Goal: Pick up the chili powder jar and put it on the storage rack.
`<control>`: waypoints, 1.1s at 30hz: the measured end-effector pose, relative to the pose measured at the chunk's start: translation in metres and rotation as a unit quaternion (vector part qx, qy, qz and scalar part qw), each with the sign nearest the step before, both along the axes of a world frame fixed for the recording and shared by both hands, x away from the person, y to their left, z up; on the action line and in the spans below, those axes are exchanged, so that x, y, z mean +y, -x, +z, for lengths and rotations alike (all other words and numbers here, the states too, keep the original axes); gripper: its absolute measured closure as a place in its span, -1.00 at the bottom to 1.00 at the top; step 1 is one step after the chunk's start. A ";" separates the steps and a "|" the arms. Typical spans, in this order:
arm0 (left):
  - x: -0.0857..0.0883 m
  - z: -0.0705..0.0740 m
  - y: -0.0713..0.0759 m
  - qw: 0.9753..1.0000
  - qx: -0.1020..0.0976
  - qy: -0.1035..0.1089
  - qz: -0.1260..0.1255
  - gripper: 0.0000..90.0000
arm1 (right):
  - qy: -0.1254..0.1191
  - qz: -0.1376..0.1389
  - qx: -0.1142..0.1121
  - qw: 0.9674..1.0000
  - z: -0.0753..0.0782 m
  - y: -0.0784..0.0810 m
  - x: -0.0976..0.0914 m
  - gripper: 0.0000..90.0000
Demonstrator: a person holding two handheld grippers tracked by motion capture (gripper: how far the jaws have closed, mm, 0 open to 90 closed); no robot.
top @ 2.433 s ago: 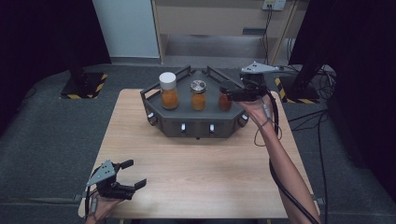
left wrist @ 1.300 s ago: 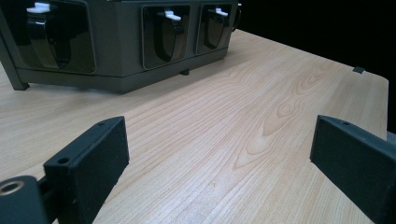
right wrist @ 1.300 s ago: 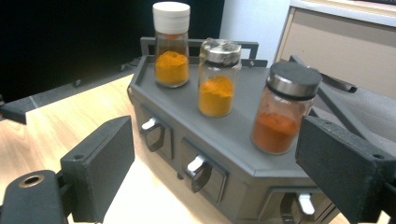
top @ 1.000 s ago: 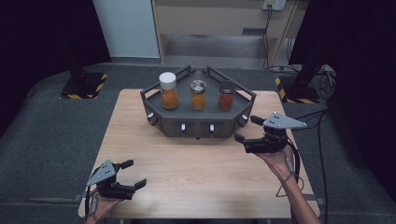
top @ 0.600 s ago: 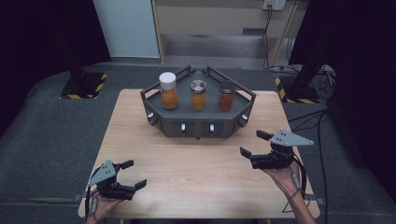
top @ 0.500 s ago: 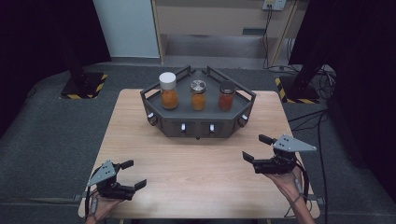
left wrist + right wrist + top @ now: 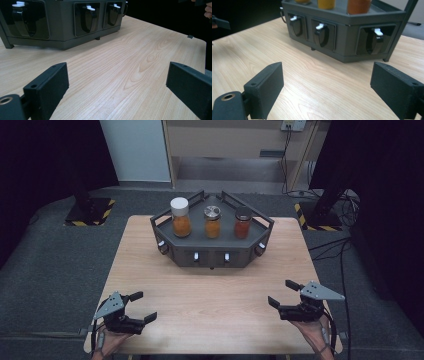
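The right gripper (image 7: 284, 294) and left gripper (image 7: 142, 307) rest wide apart-jawed and empty at the near corners of the pale wooden counter (image 7: 215, 290); three spice jars (image 7: 212, 221) stand on the dark grey rack (image 7: 215, 251) beyond. It looks like a pause between steps; next calls for a reach forward to a jar

Three jars (image 7: 212, 221) — grey rack (image 7: 215, 255)

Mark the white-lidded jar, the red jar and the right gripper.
white-lidded jar (image 7: 180, 217), high view, on its orange body.
red jar (image 7: 242, 226), high view, on its glass side.
right gripper (image 7: 283, 293), high view, between its open fingertips.
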State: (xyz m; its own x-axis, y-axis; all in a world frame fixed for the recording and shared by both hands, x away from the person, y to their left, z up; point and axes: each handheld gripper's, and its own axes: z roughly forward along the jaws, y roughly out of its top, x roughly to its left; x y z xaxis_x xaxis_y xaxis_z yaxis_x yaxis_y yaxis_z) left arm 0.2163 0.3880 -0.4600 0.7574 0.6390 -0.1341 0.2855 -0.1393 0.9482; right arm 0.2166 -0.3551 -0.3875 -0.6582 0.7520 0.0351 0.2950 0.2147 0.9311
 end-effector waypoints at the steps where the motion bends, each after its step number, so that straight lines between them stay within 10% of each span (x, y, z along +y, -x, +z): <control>1: 0.000 0.000 0.000 1.000 0.000 -0.001 0.000 -0.92 | 0.001 -0.001 0.001 1.000 -0.002 0.001 0.000 -0.75; 33: 0.001 -0.001 0.000 1.000 -0.005 0.003 0.000 -0.92 | 0.006 0.007 0.006 1.000 -0.040 0.008 -0.010 -0.75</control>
State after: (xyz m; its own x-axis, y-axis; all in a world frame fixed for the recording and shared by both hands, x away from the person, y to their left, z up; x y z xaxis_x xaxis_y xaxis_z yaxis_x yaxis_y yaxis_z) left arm 0.2160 0.3886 -0.4609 0.7585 0.6385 -0.1305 0.2768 -0.1343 0.9515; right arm 0.2087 -0.3647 -0.4277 -0.6679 0.7435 0.0338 0.3036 0.2307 0.9244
